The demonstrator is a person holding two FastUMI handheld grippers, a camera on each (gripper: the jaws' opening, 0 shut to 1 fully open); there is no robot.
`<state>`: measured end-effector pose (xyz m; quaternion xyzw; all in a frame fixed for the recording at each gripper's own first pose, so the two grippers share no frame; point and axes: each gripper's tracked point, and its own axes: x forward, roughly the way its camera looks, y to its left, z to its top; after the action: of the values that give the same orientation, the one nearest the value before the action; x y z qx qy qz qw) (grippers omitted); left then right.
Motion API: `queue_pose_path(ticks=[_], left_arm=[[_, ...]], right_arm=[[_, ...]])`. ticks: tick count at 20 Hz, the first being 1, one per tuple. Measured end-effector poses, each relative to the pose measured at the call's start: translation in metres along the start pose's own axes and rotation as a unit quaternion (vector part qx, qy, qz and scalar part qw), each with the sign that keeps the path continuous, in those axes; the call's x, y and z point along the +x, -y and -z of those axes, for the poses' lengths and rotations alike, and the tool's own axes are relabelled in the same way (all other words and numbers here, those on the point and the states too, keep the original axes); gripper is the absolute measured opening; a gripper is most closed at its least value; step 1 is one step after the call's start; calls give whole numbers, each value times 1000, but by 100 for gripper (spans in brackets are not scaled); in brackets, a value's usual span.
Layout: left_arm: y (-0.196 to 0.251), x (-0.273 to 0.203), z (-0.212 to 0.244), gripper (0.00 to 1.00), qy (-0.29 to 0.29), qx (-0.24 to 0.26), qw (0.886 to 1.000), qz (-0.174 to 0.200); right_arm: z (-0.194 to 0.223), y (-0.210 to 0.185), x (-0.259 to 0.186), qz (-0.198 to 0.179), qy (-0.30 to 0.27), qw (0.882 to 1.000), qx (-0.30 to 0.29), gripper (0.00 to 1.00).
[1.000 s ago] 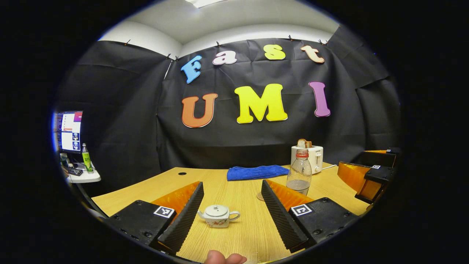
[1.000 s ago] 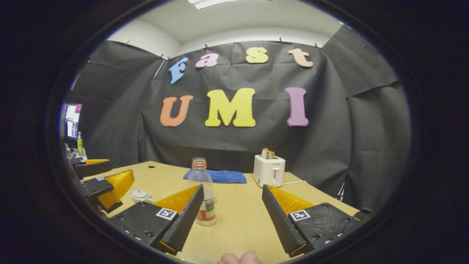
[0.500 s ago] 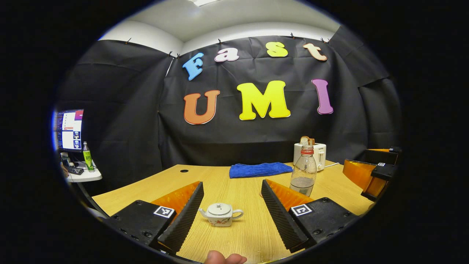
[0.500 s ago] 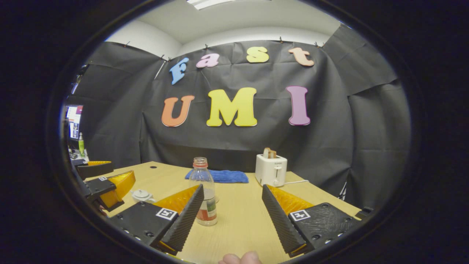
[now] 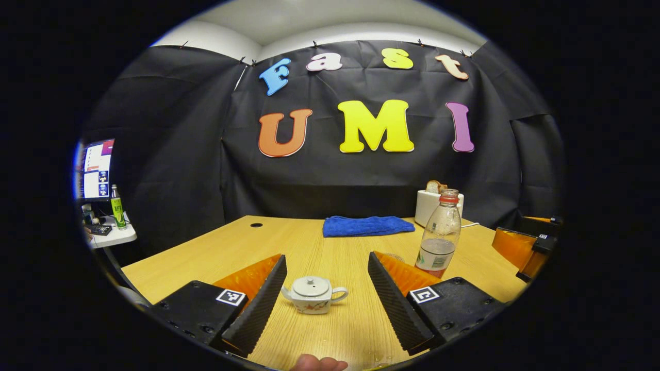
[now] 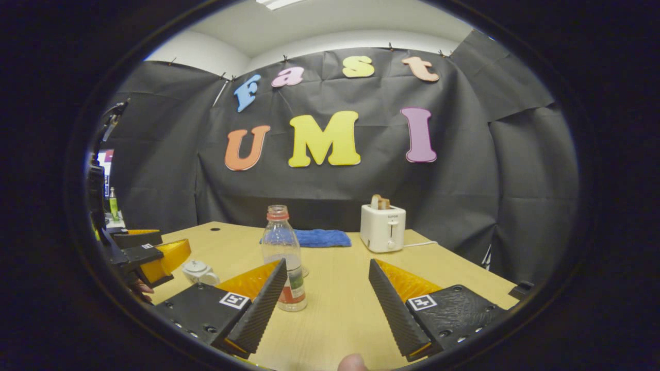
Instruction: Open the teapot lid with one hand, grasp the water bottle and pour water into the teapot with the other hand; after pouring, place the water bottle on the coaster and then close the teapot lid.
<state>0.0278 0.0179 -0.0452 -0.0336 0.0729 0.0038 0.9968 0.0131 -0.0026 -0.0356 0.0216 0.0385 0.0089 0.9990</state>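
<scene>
A small white teapot [image 5: 313, 294] with its lid on stands on the wooden table [image 5: 216, 252], straight ahead between the fingers of my open left gripper [image 5: 327, 299]. A clear water bottle [image 5: 439, 236] with a little water and no cap stands upright to the right of it. In the right gripper view the bottle [image 6: 283, 257] stands just past the left finger of my open right gripper [image 6: 327, 299], and the teapot [image 6: 198, 271] sits further left near the other gripper [image 6: 149, 255]. A coaster edge [image 5: 394, 256] peeks out behind my left gripper's right finger.
A folded blue towel [image 5: 365, 225] lies at the back of the table. A white toaster [image 6: 382, 229] with bread in it stands beside it. A side desk with a monitor [image 5: 94, 170] and a green bottle [image 5: 118, 207] is at far left.
Both grippers have moved forward and a little lower over the table. The teapot and the bottle look slightly nearer. Both stay open.
</scene>
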Motion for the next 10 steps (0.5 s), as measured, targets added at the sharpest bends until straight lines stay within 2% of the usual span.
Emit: queue_pose_path(ticks=[5,6,10], left_arm=[[-4,9,18,99,-35,4,999,0],[-4,11,19,99,-41,7,999,-1],[-9,25,28,93,-55,10,998,1]], right_arm=[[2,9,3,5,1,1000,0,96],[3,11,4,6,1,1000,-2,99],[13,19,11,8,-11,1000,2,95]])
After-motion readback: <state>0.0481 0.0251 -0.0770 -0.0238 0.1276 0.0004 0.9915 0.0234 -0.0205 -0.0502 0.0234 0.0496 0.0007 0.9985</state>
